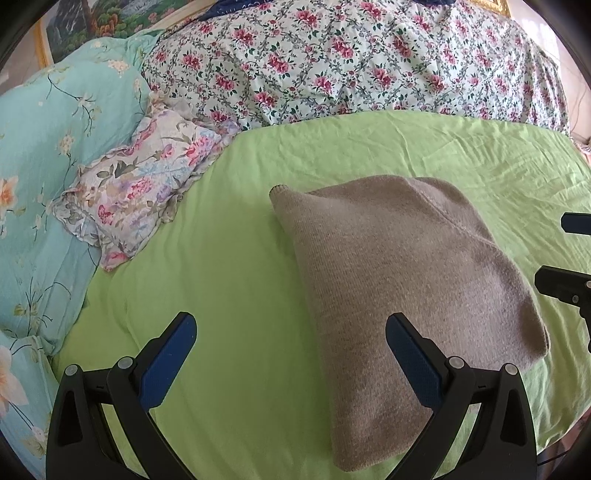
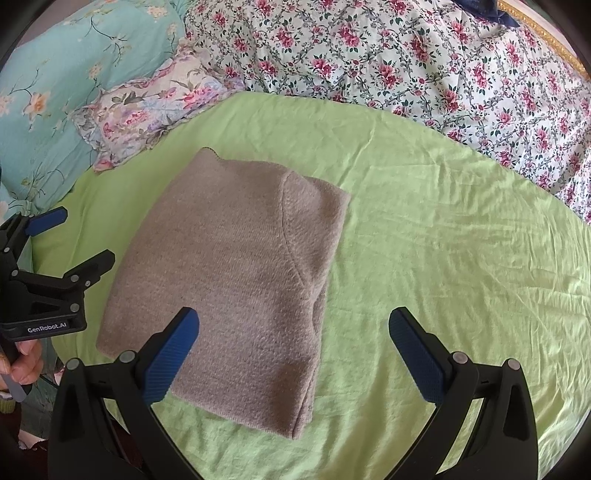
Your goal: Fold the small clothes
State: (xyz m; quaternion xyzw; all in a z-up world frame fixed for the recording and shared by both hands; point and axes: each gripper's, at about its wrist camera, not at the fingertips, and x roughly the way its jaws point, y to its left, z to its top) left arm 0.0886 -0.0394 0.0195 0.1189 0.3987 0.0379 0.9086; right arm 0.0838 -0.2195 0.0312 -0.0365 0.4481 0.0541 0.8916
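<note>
Blue-padded black fingers of the left gripper [image 1: 290, 325] are spreading wide apart near the lens, holding nothing, with the right-hand finger hovering over the near edge of the folded beige-brown knitted sweater [image 1: 402, 280]. Likewise, the right gripper [image 2: 294, 321] is standing wide open and empty, its left finger overlapping the sweater's near corner [image 2: 236, 280] in the picture; whether either finger is touching the knit is not clear.

Lying folded into a rough rectangle, the sweater is resting flat in the middle of the wrinkled lime-green bedsheet [image 1: 229, 266], with one ribbed corner poking out at its far left end. Its lower layers are hiding under the top fold.

From the right wrist view, the left gripper is showing at the left edge with a fingertip of the person's hand [image 2: 27, 363] wrapping its handle, the rest being cut off.

Beyond the sheet, a small ruffled pastel-floral pillow [image 1: 140, 188] is leaning against a turquoise floral quilt [image 1: 48, 155], and a white quilt with pink roses [image 1: 351, 62] is bunching along the far side. A gilt-framed landscape painting [image 1: 92, 22] is partly showing behind.
</note>
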